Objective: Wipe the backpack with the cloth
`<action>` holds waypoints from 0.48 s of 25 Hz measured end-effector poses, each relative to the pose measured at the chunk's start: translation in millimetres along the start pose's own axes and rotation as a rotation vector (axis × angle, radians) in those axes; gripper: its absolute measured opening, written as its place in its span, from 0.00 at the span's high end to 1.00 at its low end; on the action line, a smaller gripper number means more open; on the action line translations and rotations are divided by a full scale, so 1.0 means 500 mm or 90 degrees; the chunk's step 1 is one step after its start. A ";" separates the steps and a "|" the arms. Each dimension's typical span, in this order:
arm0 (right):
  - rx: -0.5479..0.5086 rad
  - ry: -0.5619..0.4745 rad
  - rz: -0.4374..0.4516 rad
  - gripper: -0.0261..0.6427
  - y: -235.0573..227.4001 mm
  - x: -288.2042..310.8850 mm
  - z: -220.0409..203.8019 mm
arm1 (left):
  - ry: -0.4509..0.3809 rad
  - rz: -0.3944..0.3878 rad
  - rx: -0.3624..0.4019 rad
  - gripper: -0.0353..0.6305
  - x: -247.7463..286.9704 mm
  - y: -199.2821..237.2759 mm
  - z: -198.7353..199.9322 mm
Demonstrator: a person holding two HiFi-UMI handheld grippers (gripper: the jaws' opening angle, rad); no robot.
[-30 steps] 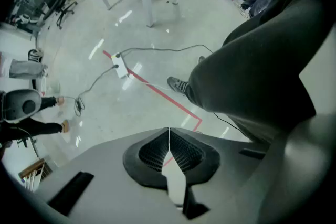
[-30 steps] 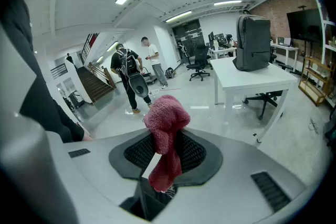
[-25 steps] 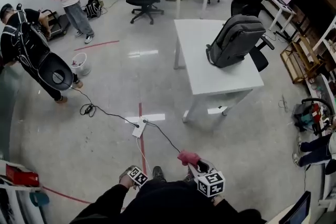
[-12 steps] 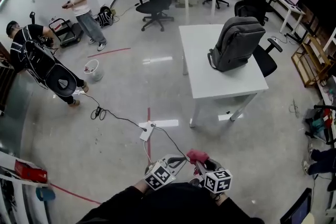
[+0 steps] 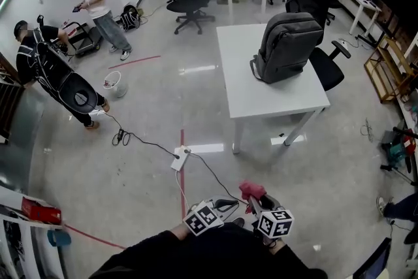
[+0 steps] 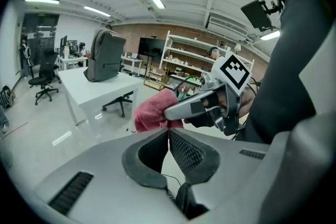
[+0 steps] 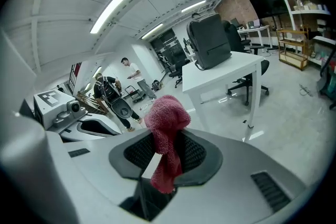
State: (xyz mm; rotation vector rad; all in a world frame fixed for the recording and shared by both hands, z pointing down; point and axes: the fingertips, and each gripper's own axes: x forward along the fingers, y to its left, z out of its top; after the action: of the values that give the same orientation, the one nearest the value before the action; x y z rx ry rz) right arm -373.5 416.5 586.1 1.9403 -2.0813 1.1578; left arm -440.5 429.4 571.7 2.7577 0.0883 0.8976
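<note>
Right claw [image 5: 257, 200] pinches the cloth [image 5: 251, 190], left claw [image 5: 225, 205] pressed together, empty; both well apart from the upright backpack [image 5: 287, 46], right nearer.

One backpack [image 5: 287, 46]; one cloth [image 5: 251, 190]; two tools, left [image 5: 234, 204] and right [image 5: 256, 200]; two people [image 5: 95, 4] [image 5: 44, 67].

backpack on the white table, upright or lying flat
Upright: the grey backpack stands on its base on the white table, top end up, not lying flat.
</note>
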 end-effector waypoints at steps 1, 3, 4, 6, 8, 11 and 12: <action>0.004 0.000 -0.004 0.79 -0.007 0.001 0.002 | 0.005 -0.005 0.000 0.92 0.007 0.003 0.003; 0.000 0.002 -0.012 0.79 -0.016 0.005 0.010 | 0.016 -0.013 0.002 0.92 0.018 0.013 0.011; -0.006 0.003 -0.017 0.79 -0.020 0.008 0.015 | 0.023 -0.019 0.004 0.92 0.023 0.019 0.013; -0.020 0.005 -0.032 0.79 -0.030 0.021 0.030 | 0.033 -0.037 0.011 0.92 0.038 0.036 0.019; -0.027 0.005 -0.053 0.79 -0.046 0.038 0.047 | 0.033 -0.047 0.016 0.92 0.054 0.068 0.030; -0.023 0.001 -0.099 0.79 -0.082 0.063 0.087 | 0.026 -0.051 0.025 0.92 0.077 0.140 0.063; -0.019 -0.004 -0.116 0.79 -0.094 0.071 0.105 | 0.025 -0.057 0.031 0.92 0.084 0.163 0.077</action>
State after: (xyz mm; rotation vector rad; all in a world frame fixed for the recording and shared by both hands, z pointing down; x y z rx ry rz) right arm -316.8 361.6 588.9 2.0714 -1.8665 1.0781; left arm -385.3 348.0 585.2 2.7562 0.2418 0.9370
